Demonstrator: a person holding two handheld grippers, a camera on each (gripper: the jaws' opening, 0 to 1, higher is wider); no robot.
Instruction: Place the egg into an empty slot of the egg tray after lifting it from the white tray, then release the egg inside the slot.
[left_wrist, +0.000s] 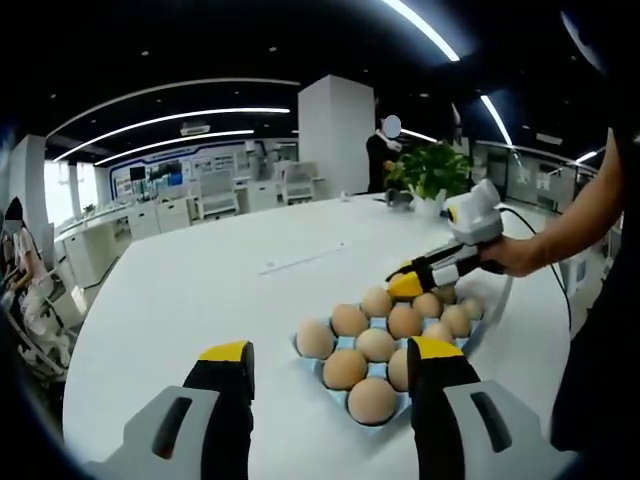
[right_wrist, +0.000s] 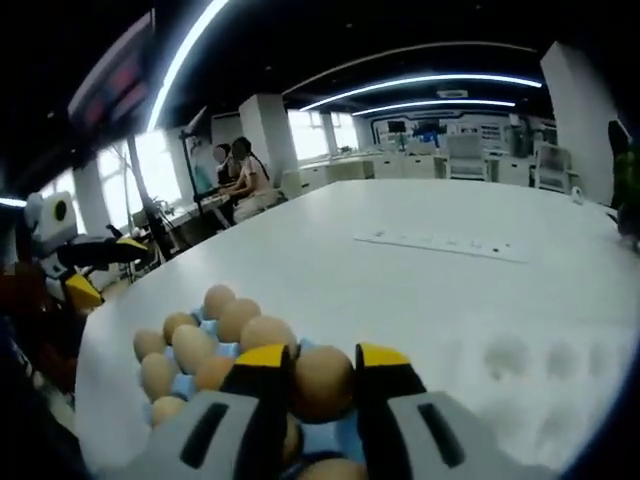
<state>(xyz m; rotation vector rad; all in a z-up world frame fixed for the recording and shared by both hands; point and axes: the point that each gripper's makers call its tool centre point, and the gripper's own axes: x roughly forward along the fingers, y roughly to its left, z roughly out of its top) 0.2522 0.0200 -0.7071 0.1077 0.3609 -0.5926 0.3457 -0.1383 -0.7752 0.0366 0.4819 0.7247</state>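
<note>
One large white desk (left_wrist: 200, 290) carries the work, curving away toward rows of office furniture. On it sits one pale blue egg tray (left_wrist: 390, 345), its far end hidden behind the right claw (left_wrist: 400, 285) in the left gripper view. About eleven brown eggs can be counted in that tray there; the ones at the far end crowd together and the count is unsure. A white tray (right_wrist: 545, 365) with round hollows lies just beside the egg tray in the right gripper view, pale and hard to make out, its edge cut off. One potted plant (left_wrist: 432, 170) stands at the far desk edge.

The right claw (right_wrist: 322, 385) is closed around one egg (right_wrist: 322, 382), held over the egg tray (right_wrist: 345, 430); whether it touches a slot cannot be told. The left claw (left_wrist: 330, 375) hangs wide apart, holding nothing, near the tray's close end.
</note>
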